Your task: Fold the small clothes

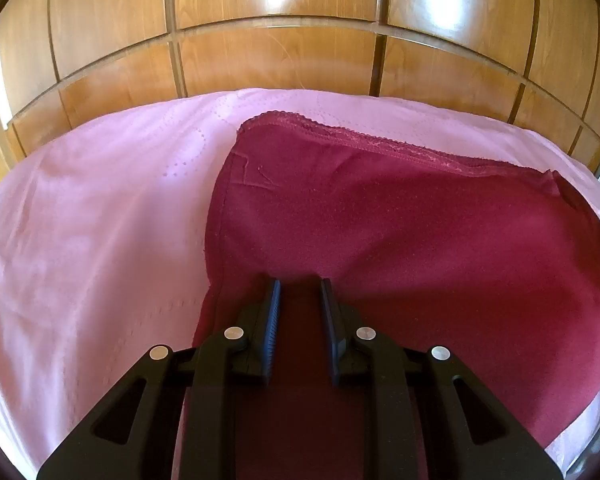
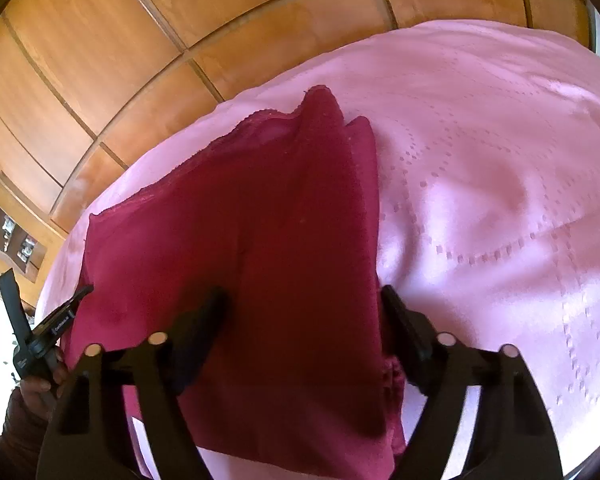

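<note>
A dark red garment (image 1: 400, 220) with a lace-trimmed far edge lies flat on a pink bedsheet (image 1: 100, 220). My left gripper (image 1: 300, 292) rests on its near edge with the jaws a narrow gap apart and red cloth showing between them. In the right wrist view the garment (image 2: 260, 220) lies folded, its right side a doubled edge. My right gripper (image 2: 304, 300) is open wide and straddles the cloth's right part, one finger (image 2: 208, 312) pressed on the cloth, the other at its right edge. The left gripper's body (image 2: 40, 332) and the hand holding it show at the far left.
The pink sheet (image 2: 500, 200) spreads out to the right of the garment. A wooden panelled wardrobe (image 1: 280, 52) stands close behind the bed. A shelf with small objects (image 2: 8, 232) is at the left edge of the right wrist view.
</note>
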`<state>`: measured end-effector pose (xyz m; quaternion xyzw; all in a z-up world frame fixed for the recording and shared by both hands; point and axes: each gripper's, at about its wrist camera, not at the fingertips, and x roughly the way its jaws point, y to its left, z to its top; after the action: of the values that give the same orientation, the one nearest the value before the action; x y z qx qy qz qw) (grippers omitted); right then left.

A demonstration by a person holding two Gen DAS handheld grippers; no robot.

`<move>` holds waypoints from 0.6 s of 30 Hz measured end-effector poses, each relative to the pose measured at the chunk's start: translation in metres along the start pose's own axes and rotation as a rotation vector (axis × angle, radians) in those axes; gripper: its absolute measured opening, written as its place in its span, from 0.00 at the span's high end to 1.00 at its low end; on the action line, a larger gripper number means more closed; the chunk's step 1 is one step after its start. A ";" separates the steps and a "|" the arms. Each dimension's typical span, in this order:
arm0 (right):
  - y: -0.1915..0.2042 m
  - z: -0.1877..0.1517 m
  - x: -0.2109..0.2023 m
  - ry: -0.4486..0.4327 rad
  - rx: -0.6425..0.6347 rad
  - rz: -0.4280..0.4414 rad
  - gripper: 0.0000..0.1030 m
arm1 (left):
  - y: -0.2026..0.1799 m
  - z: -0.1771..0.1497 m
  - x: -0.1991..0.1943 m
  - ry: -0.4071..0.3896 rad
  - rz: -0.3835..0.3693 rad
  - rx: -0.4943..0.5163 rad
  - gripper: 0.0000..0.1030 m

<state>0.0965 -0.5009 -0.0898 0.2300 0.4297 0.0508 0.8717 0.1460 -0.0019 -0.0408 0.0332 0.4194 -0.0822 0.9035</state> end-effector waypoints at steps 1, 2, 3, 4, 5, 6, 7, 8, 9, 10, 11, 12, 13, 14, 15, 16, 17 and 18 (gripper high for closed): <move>0.001 -0.001 0.000 0.000 -0.008 -0.002 0.33 | -0.001 0.000 0.000 -0.002 0.004 0.000 0.82; 0.002 -0.002 0.001 0.001 -0.015 -0.003 0.37 | -0.001 -0.001 0.000 -0.002 0.005 0.001 0.82; 0.003 -0.002 0.001 0.002 -0.024 0.000 0.39 | -0.001 -0.001 0.000 -0.004 0.006 0.002 0.82; 0.004 -0.002 0.002 0.005 -0.030 0.005 0.42 | 0.000 -0.001 0.000 -0.005 0.006 0.002 0.82; 0.005 -0.002 0.002 0.007 -0.035 0.005 0.44 | 0.000 -0.001 0.000 -0.006 0.006 0.001 0.82; 0.006 -0.002 0.003 0.009 -0.038 0.006 0.45 | 0.000 -0.002 0.000 -0.007 0.007 0.000 0.82; 0.006 -0.002 0.003 0.011 -0.041 0.007 0.48 | 0.000 -0.002 0.000 -0.008 0.007 0.000 0.82; 0.007 -0.002 0.003 0.014 -0.044 0.010 0.50 | 0.000 -0.002 0.000 -0.008 0.006 0.000 0.82; 0.008 -0.002 0.002 0.017 -0.046 0.012 0.51 | 0.000 -0.002 0.000 -0.008 0.006 -0.001 0.82; 0.009 -0.001 0.003 0.021 -0.047 0.013 0.54 | 0.000 -0.002 0.000 -0.008 0.005 0.000 0.82; 0.010 -0.001 0.003 0.026 -0.048 0.016 0.58 | 0.000 -0.002 0.000 -0.008 0.005 0.000 0.82; 0.011 0.000 0.002 0.032 -0.048 0.022 0.61 | 0.000 -0.002 0.000 -0.008 0.005 0.001 0.82; 0.012 0.001 0.002 0.037 -0.050 0.025 0.65 | 0.000 -0.002 0.000 -0.008 0.005 0.001 0.82; 0.015 0.001 0.001 0.044 -0.054 0.021 0.67 | 0.000 -0.002 0.000 -0.008 0.004 0.000 0.82; 0.017 0.003 0.000 0.048 -0.055 0.018 0.68 | 0.000 -0.002 0.000 -0.006 0.002 -0.002 0.82; 0.019 0.004 0.000 0.053 -0.055 0.017 0.69 | 0.001 -0.001 0.000 -0.004 0.000 -0.004 0.82; 0.021 0.005 -0.001 0.057 -0.053 0.017 0.69 | 0.000 -0.001 0.000 -0.003 -0.001 -0.006 0.82; 0.024 0.007 -0.003 0.058 -0.055 0.017 0.70 | 0.001 -0.001 0.000 -0.002 -0.004 -0.006 0.82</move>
<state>0.1025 -0.4829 -0.0738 0.2081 0.4514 0.0767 0.8643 0.1458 -0.0005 -0.0413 0.0296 0.4188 -0.0827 0.9038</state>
